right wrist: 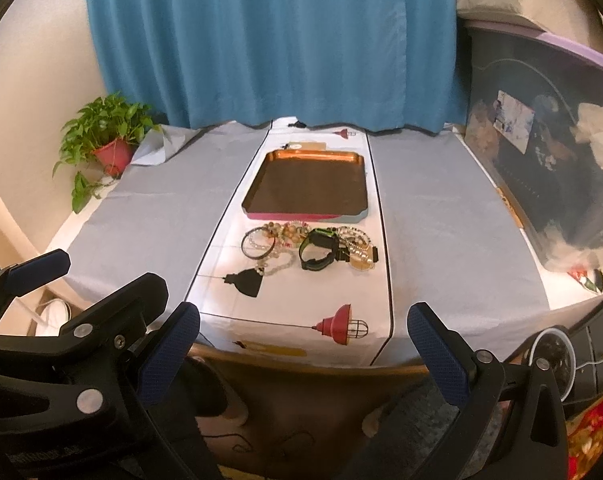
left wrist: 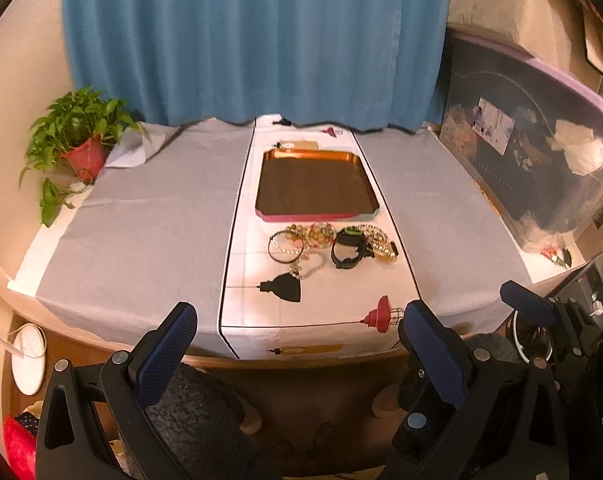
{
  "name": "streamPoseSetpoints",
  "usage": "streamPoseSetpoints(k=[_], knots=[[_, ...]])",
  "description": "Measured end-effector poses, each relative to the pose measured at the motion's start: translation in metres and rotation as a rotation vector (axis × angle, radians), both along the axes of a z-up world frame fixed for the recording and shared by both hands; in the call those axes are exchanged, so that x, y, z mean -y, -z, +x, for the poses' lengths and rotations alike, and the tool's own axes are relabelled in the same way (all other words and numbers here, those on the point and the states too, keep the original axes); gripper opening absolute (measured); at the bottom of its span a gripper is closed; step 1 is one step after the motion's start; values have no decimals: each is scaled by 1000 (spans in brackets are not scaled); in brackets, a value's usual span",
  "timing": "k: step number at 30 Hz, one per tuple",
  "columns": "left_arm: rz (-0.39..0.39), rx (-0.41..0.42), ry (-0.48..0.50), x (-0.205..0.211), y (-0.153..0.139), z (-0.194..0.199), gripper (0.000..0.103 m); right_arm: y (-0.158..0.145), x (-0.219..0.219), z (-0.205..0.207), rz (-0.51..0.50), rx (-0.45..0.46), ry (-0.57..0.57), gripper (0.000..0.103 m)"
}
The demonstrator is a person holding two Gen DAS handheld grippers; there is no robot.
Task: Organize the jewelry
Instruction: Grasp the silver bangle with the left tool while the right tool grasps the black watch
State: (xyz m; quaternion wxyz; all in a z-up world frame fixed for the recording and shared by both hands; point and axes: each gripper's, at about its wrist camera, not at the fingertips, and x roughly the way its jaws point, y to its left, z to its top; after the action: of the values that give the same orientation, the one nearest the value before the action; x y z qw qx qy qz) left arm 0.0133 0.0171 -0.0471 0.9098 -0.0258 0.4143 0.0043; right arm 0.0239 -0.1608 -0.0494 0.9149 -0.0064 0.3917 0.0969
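Observation:
A rectangular tray [left wrist: 316,155] [right wrist: 315,155] with a copper rim and dark floor lies on the white runner, with nothing in it. Just in front of it sits a heap of jewelry [left wrist: 333,242] [right wrist: 311,246]: bead bracelets [left wrist: 321,234], a thin black bangle [left wrist: 284,246] [right wrist: 257,245], a black watch [left wrist: 346,250] [right wrist: 317,252] and pearl strands [left wrist: 381,242]. My left gripper [left wrist: 301,326] hangs open before the table's front edge, well short of the heap. My right gripper [right wrist: 303,326] is open too, beside it. Each appears at the edge of the other's view.
A potted green plant [left wrist: 75,132] [right wrist: 105,132] stands at the table's back left. A large clear storage box [left wrist: 541,160] [right wrist: 549,168] with a purple lid fills the right side. A blue curtain [left wrist: 257,40] hangs behind. Grey cloth [left wrist: 141,232] covers both table sides.

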Motion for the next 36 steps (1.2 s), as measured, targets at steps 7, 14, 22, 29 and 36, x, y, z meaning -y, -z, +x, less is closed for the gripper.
streamPoseSetpoints(k=[7, 14, 22, 29, 36], knots=[[-65, -20, 47, -16, 62, 32, 103, 57, 2, 30, 39, -29, -55, 103], [-276, -13, 51, -59, 122, 78, 103, 116, 8, 69, 49, 40, -125, 102], [-96, 41, 152, -55, 158, 164, 101, 145, 9, 144, 56, 114, -186, 102], [-132, -57, 208, -52, 201, 213, 65, 175, -21, 180, -26, 162, -282, 70], [-26, -22, 255, -39, 208, 213, 66, 193, -41, 191, -150, 153, -239, 68]])
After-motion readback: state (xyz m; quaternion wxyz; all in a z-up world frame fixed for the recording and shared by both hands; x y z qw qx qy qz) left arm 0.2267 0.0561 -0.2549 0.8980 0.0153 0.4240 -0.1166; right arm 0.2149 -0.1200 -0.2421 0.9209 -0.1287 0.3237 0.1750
